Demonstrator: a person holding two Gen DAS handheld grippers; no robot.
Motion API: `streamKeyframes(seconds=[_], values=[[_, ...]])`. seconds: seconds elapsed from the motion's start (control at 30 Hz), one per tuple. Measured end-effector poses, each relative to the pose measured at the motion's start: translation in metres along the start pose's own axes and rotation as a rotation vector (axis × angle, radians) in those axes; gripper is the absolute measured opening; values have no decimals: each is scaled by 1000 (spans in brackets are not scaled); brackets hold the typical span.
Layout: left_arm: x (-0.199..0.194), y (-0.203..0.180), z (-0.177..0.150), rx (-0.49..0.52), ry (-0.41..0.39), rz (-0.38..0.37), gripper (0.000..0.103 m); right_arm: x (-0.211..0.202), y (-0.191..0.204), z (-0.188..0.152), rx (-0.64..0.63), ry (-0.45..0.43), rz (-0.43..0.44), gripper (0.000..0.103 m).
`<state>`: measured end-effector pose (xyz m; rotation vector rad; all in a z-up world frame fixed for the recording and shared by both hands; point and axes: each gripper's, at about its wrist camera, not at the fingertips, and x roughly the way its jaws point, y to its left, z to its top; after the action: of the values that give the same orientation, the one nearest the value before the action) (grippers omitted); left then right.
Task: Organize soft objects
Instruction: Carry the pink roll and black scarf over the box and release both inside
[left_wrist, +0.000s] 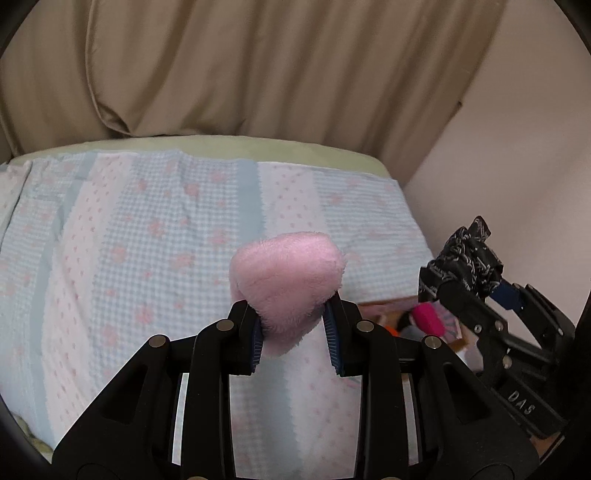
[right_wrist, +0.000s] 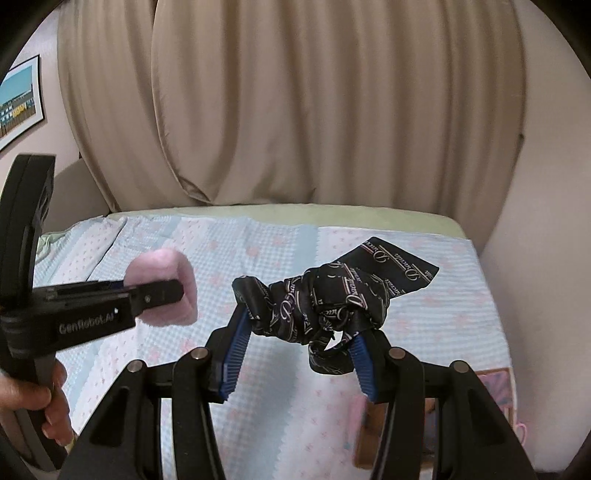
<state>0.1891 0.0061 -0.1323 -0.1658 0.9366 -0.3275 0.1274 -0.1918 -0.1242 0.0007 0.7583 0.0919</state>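
My left gripper (left_wrist: 293, 325) is shut on a fluffy pink plush piece (left_wrist: 286, 277), held in the air above the bed; from the right wrist view the same left gripper (right_wrist: 173, 291) and the pink plush piece (right_wrist: 162, 288) appear at the left, with a hand on the handle. My right gripper (right_wrist: 301, 332) is shut on a black satin scrunchie with white lettering (right_wrist: 332, 295), which bunches between the blue pads and sticks out past them. In the left wrist view the right gripper (left_wrist: 476, 280) and the black scrunchie (left_wrist: 461, 258) hang at the right edge.
A bed with a pale blue and pink checked blanket (left_wrist: 147, 236) lies below both grippers. Beige curtains (right_wrist: 295, 110) hang behind it. A cardboard box (left_wrist: 391, 317) holding several bright soft things stands at the bed's right side, near a pink wall (left_wrist: 517, 166). A framed picture (right_wrist: 20, 103) hangs at left.
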Motion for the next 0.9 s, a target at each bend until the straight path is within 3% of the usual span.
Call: streamKeyframes(seconds=[0.17,0.33,0.6,0.9], values=[[-20,-58,-15,-3,-15,-10,25,-38,-40,-6,14,-1,-6,47],[-7,-111,-26,0,-11,-14,25,-55,-98,-20,28,17,-26,47],[54,-187,-46,-12,49,-50,25,-44,-184,-47,44,89,-66,47],[142,-242,-97,12,216,-40,25,12,-243,-75,107,234,-46,47]])
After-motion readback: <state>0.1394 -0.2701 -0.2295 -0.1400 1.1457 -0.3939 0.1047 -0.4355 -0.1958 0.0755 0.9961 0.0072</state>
